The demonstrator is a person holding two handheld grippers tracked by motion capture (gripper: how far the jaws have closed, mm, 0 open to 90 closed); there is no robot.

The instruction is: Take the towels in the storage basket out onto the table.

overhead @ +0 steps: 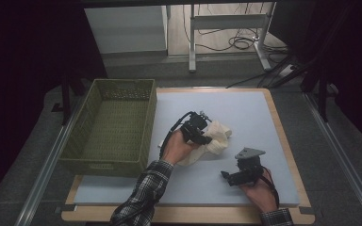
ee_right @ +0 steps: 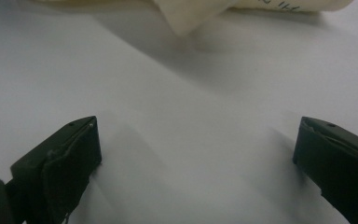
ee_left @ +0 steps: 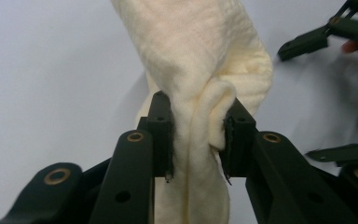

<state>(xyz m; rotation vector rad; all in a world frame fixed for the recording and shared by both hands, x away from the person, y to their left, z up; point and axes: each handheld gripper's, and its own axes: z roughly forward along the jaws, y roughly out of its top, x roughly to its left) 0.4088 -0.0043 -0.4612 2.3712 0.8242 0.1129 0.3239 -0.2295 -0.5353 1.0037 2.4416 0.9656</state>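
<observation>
1. The high view places the cream cloth (overhead: 215, 136) near the middle of the grey mat (overhead: 245, 108), with the left gripper (overhead: 199, 132) on its left end and a green basket (overhead: 111, 127) along the mat's left edge.
2. The left gripper view shows the detail: both pads (ee_left: 161, 135) press a bunched fold of the cloth (ee_left: 200, 84), so the jaws are clamped on it.
3. The right gripper (overhead: 231, 178) rests near the mat's front right corner, apart from the cloth; the right gripper view shows its jaws spread wide over bare mat, holding nothing.

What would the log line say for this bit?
left gripper: shut on cloth | right gripper: open, holds nothing, over mat | basket: left of mat
</observation>
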